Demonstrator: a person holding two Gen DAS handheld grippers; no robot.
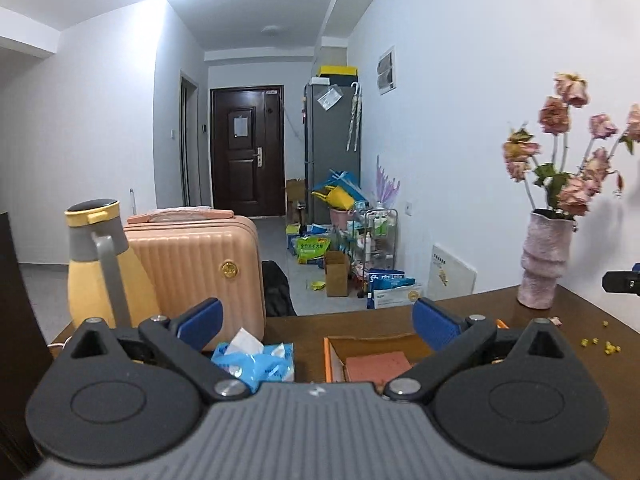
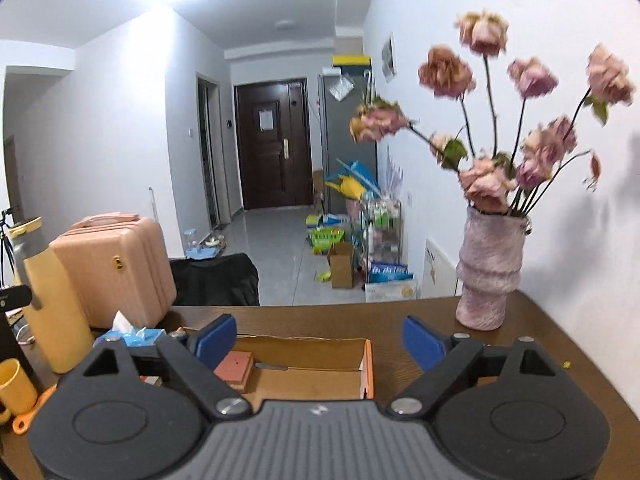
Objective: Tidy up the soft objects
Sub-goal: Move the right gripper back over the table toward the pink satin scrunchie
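Pink sponge lies in the cardboard box on the worktop, tissue pack left of the box. My left hand-held gripper and right hand-held gripper both gape apart, empty, above the box.

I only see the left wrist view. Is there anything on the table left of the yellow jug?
Observer: Yes, a yellow mug stands at the table's left edge, near the yellow jug.
Operator: What else lies in the cardboard box besides the pink block?
Observer: A thin grey metal piece lies on the floor of the cardboard box beside the pink block.
Operator: Is the right gripper holding anything?
Observer: No, the right gripper is open and empty above the box.
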